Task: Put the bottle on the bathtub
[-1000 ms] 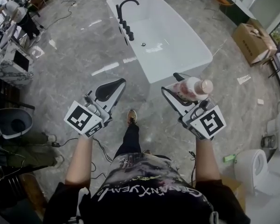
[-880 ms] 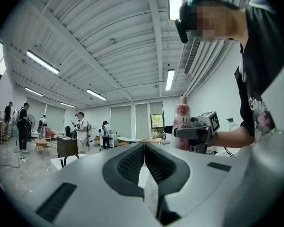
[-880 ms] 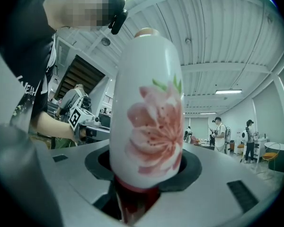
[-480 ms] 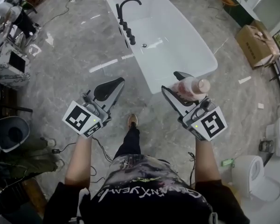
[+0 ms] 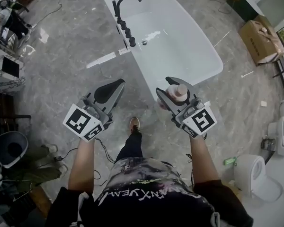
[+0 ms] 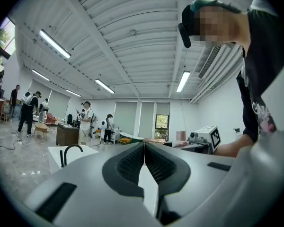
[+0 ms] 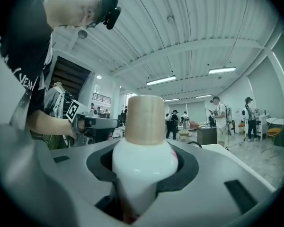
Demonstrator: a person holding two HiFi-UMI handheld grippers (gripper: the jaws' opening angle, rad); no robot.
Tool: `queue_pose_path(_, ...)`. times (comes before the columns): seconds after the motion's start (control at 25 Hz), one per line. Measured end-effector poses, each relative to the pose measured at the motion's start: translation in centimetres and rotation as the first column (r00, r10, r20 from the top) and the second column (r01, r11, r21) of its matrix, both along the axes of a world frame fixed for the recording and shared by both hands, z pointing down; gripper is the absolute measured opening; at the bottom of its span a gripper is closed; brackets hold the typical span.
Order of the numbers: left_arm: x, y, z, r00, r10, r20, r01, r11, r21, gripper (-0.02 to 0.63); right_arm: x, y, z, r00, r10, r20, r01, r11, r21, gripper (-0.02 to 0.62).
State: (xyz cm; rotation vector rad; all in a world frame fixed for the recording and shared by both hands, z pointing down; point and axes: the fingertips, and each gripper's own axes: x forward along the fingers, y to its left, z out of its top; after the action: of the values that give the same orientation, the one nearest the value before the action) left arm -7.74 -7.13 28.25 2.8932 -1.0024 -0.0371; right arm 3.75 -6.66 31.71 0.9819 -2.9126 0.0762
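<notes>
Right gripper (image 5: 173, 90) sits centre-right in the head view, jaws clamped round the bottle (image 5: 179, 92). It has a white body and a tan cap, and the cap points out along the jaws. The bottle hangs in the air just at the near end of the bathtub (image 5: 209, 51), not yet resting on anything. Left gripper (image 5: 114, 84) is left of centre, its jaws pressed together with nothing between them, as its own view shows plainly.

Now the danger spots. The tub's rim looks narrow and glossy, so a base set down off-centre could tip the bottle into the basin or out onto the grey floor (image 5: 75, 56). In the right gripper view the pads seem to hold high on the body, near the shoulder. A smooth bottle held that way might swing or slide as it is turned upright. Letting go before the base sits flat would likely send it rolling. The black faucet (image 5: 124, 4) and its handles stand on the rim in the upper middle of the frame, well apart from the bottle, so a knock there seems unlikely.
</notes>
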Motion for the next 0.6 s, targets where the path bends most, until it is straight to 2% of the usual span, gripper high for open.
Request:
queue_pose_path(0.28,-2.4,-5.8,2.7,1.000,-0.009,-0.002,0.009,0.999,-0.047,0.020,-1.2,-5.5,1.7,1.000,0.021,-0.011,-0.022,0.999,-0.025,0.186)
queue_pose_path(0.6,-4.2,-12.9,4.6,1.000,0.019,-0.002,-0.019,0.997,-0.068,0.021,-3.0,-13.2,2.2,0.999,0.042,-0.030,-0.043,0.999,-0.020,0.186)
